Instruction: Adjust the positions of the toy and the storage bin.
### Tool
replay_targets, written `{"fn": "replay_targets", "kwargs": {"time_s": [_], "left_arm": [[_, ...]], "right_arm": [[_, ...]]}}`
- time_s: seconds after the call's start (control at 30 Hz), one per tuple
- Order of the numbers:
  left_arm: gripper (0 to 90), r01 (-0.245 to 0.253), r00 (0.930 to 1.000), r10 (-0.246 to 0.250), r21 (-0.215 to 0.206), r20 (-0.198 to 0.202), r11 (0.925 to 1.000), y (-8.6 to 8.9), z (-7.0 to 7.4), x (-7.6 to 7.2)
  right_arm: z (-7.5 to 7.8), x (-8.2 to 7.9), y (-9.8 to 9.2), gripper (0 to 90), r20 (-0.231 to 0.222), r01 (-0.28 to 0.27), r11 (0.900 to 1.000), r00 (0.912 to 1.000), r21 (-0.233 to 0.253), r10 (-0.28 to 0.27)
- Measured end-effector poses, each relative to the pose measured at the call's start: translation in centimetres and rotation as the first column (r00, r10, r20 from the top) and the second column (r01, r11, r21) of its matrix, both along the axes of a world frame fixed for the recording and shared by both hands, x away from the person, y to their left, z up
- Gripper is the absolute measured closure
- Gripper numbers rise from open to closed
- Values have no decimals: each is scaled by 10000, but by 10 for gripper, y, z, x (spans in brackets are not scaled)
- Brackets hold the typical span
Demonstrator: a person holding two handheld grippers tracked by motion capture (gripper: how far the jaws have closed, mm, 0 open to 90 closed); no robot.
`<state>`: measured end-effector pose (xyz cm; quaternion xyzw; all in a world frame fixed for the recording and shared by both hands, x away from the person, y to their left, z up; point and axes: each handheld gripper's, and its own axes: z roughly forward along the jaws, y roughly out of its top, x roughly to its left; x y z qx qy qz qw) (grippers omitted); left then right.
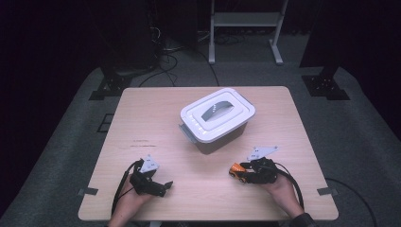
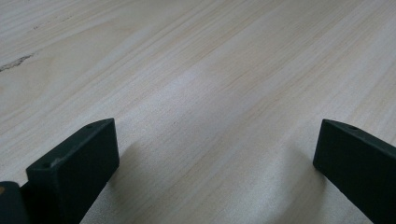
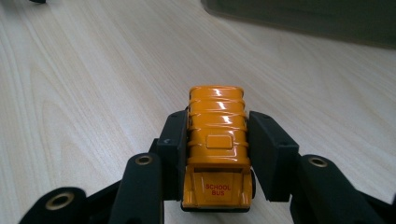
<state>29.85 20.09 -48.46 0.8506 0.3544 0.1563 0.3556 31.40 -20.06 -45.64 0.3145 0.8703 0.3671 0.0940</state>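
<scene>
Right gripper view shows the right gripper [image 3: 217, 140] pinching a yellow toy school bus [image 3: 217, 149] at lower centre. Left gripper [image 2: 215, 154] fingers are spread over bare table [image 2: 187, 70]. Next, probably (lid is on) the left opens the white bin [image 1: 216, 118].

I sit at a square light-wood table [image 1: 156, 118] with pale grain, standing on grey carpeted floor [image 1: 359, 127]. Beyond its far edge the room falls dark. A white metal stand with two feet [image 1: 243, 28] rises at the back, black cables [image 1: 165, 61] trail across the carpet, and black equipment bases [image 1: 111, 85] flank both corners.
</scene>
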Motion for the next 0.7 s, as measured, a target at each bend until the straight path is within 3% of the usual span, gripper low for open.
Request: {"fn": "replay_targets", "kwargs": {"time_s": [0.7], "left_arm": [[0, 22, 10000, -22, -6, 1, 10000, 0, 0, 0]], "right_arm": [[13, -2, -18, 588, 274, 464, 9989, 9985, 60, -465]]}}
